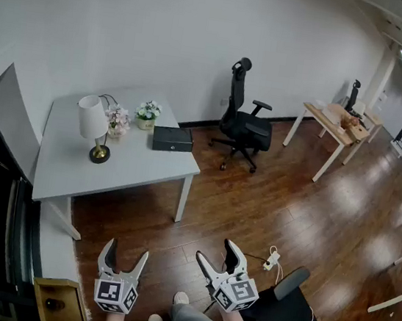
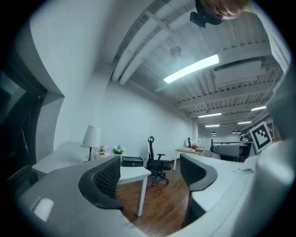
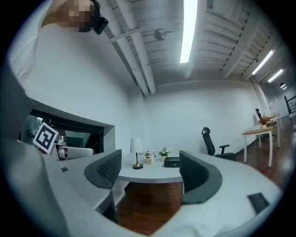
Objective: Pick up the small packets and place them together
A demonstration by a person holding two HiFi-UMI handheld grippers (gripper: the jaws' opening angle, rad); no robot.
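I see no small packets in any view. Both grippers are held level over the wooden floor, well short of the white table (image 1: 133, 165). My left gripper (image 1: 126, 251) is open with nothing between its jaws; in the left gripper view (image 2: 150, 173) the table corner and floor show through the gap. My right gripper (image 1: 216, 251) is also open and empty; in the right gripper view (image 3: 150, 169) it faces the table. On the table stand a white lamp (image 1: 93, 122), two small flower pots (image 1: 147, 114) and a black box (image 1: 172, 139).
A black office chair (image 1: 243, 125) stands behind the table by the wall. A wooden desk (image 1: 336, 123) is at the far right. A power strip (image 1: 272, 259) lies on the floor. A wooden box (image 1: 58, 305) sits at lower left, another black chair (image 1: 291, 310) at lower right.
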